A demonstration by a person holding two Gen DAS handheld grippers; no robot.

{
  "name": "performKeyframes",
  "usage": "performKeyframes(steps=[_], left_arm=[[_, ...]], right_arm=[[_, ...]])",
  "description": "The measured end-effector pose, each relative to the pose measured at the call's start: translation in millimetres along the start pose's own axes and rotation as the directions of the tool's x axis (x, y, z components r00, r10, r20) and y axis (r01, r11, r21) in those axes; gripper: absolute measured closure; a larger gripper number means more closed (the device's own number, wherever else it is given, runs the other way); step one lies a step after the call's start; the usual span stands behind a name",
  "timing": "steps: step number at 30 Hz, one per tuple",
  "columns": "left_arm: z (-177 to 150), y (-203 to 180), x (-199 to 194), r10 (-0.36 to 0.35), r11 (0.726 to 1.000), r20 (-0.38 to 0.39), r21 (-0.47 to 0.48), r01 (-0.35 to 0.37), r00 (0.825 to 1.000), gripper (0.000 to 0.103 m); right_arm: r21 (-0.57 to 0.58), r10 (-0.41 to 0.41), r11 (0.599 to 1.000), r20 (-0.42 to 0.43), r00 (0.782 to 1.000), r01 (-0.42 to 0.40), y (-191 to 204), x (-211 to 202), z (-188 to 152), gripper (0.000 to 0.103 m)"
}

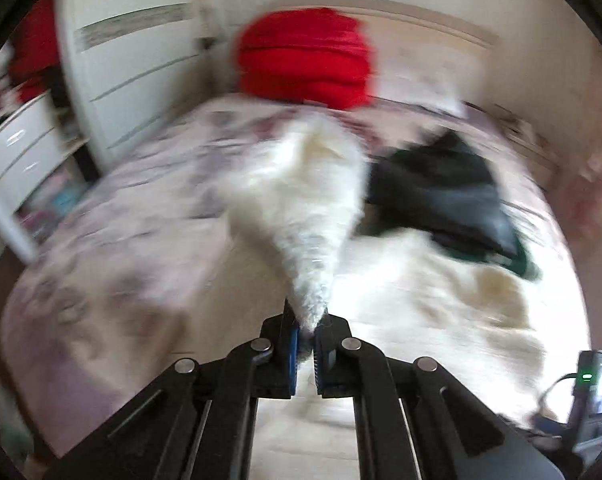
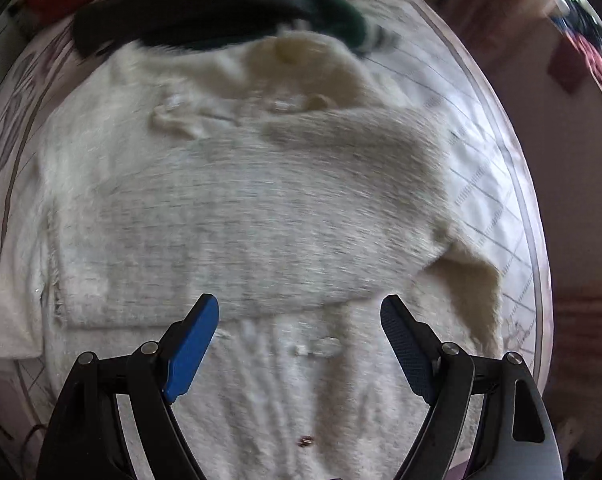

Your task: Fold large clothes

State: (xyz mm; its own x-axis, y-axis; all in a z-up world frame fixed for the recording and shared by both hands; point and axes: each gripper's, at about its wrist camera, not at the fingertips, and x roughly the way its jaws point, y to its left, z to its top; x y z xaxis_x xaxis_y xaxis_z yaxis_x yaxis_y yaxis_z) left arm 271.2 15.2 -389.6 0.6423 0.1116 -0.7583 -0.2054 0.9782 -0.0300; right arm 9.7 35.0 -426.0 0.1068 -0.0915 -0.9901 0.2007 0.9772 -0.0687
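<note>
A fluffy white sweater point(image 2: 237, 208) lies spread on the bed, one part folded across its body. In the left wrist view my left gripper point(image 1: 307, 330) is shut on a pinched end of that white sweater point(image 1: 301, 200), which stretches away from the blue pads and is lifted above the bed. The picture there is blurred. My right gripper point(image 2: 299, 320) points down over the sweater's lower part with its blue pads wide open and nothing between them.
A dark black and green garment point(image 1: 445, 196) lies beyond the sweater, also seen as a dark garment point(image 2: 221, 4) at the top of the right wrist view. A red pile point(image 1: 305, 56) sits at the bed's head. White drawers point(image 1: 25, 148) stand at the left. The floral bedspread point(image 1: 113, 220) spreads left.
</note>
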Motion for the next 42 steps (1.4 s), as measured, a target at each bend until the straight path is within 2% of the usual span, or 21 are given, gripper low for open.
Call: performKeyframes(steps=[4,6,9,12,14,15,16,17,18,20,24,26,28,31,32,33,34,35,36,38,42], left_arm=[[-20,-100,16,-0.133,0.987,-0.082,0.077,0.14,0.988,0.1],[-30,-141,27,-0.159,0.979,-0.124,0.11,0.173,0.979,0.1],[-54,-197,53,-0.185,0.961,-0.251,0.154,0.228,0.95,0.099],[-66,-220,68,-0.177,0.955,-0.333,0.171,0.244,0.926,0.094],[-72,-222,70,-0.185,0.957,-0.341,0.151,0.248,0.922,0.087],[-69,-216,69,-0.197,0.958,-0.343,0.13,0.254,0.919,0.081],[-66,-206,68,-0.206,0.962,-0.35,0.101,0.255,0.914,0.055],[-62,-196,68,-0.204,0.966,-0.353,0.076,0.246,0.913,0.019],[-63,-192,62,-0.198,0.971,-0.35,0.06,0.233,0.916,0.009],[-60,-168,59,-0.164,0.984,-0.333,0.008,0.177,0.929,0.006],[-51,-107,60,-0.07,0.993,-0.332,-0.116,0.032,0.941,0.006],[-52,-79,61,0.0,0.987,-0.344,-0.148,-0.054,0.939,0.006],[-54,-50,70,0.071,0.98,-0.36,-0.151,-0.133,0.93,0.006],[-59,-22,81,0.156,0.969,-0.398,-0.115,-0.218,0.904,0.006],[-60,-14,84,0.172,0.966,-0.408,-0.109,-0.235,0.897,0.006],[-61,-9,86,0.181,0.964,-0.414,-0.104,-0.243,0.892,0.006],[-61,-3,88,0.192,0.963,-0.418,-0.095,-0.253,0.888,0.006],[-60,2,89,0.201,0.962,-0.418,-0.085,-0.258,0.886,0.006],[-57,5,90,0.206,0.962,-0.416,-0.079,-0.26,0.886,0.006],[-52,10,90,0.201,0.964,-0.407,-0.079,-0.254,0.891,0.006],[-39,15,107,0.209,0.962,-0.397,-0.08,-0.261,0.894,0.006]], right_arm=[[0.007,-0.029,1.0,-0.012,1.0,0.029,-51,5,2,0.018],[0.014,-0.053,0.998,-0.035,0.998,0.053,-84,15,5,0.018],[0.05,-0.062,0.997,-0.074,0.995,0.065,-132,32,10,0.018],[0.106,0.008,0.994,-0.11,0.994,0.004,-173,44,16,0.018],[0.151,0.098,0.985,-0.121,0.988,-0.079,-196,52,24,0.018],[0.176,0.141,0.977,-0.124,0.982,-0.118,-203,54,28,0.018],[0.216,0.203,0.961,-0.119,0.972,-0.174,-211,56,33,0.018],[0.241,0.241,0.948,-0.11,0.964,-0.21,-214,58,37,0.018],[0.283,0.315,0.918,-0.087,0.945,-0.279,-219,58,44,0.018],[0.328,0.434,0.856,-0.035,0.9,-0.4,-221,57,56,0.018],[0.344,0.571,0.766,0.023,0.82,-0.543,-203,64,83,0.018],[0.32,0.581,0.77,0.003,0.814,-0.551,-188,81,97,0.018],[0.297,0.578,0.79,-0.067,0.813,-0.537,-163,107,109,0.018],[0.285,0.601,0.788,-0.168,0.781,-0.545,-134,140,122,0.018],[0.243,0.587,0.803,-0.167,0.792,-0.544,-126,138,127,0.025],[0.2,0.574,0.815,-0.153,0.805,-0.543,-121,133,131,0.041],[0.159,0.548,0.835,-0.144,0.824,-0.527,-117,129,134,0.082],[0.127,0.503,0.863,-0.123,0.856,-0.489,-116,119,137,0.088],[0.136,0.504,0.86,-0.082,0.86,-0.491,-121,111,139,0.098],[0.161,0.493,0.861,-0.029,0.87,-0.483,-132,94,142,0.098],[0.205,0.396,0.895,0.044,0.917,-0.396,-154,81,148,0.098]])
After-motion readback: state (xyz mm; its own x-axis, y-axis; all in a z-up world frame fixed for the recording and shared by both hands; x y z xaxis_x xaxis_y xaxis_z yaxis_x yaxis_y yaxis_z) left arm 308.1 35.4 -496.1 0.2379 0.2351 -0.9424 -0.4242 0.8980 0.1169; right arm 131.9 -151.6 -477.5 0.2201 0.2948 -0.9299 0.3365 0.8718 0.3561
